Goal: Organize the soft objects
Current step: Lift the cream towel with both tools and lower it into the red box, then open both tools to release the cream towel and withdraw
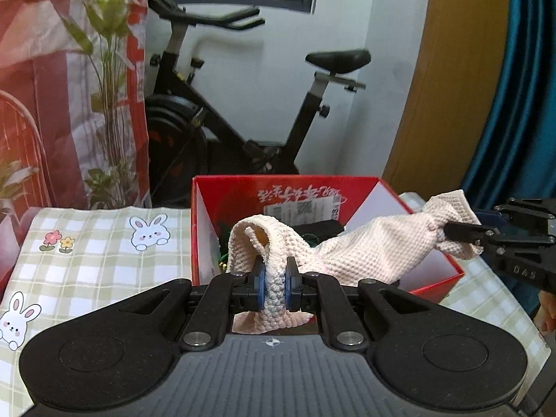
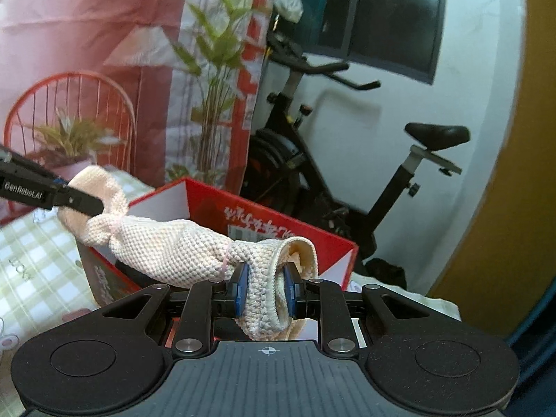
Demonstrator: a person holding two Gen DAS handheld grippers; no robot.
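A cream knitted cloth (image 1: 375, 246) hung stretched between the two claws, above the open red box (image 1: 208, 229) that stood on the checked bench cover (image 1: 104, 260). The left claw (image 1: 275, 286) was clamped tight on one bunched end. The right claw (image 2: 266, 288) pinched the other folded end between its blue pads (image 2: 241, 286). An exercise bike (image 1: 243, 121) stood behind the box.

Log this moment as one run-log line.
left gripper: shut on knit cloth | right gripper: shut on knit cloth | cloth above red box
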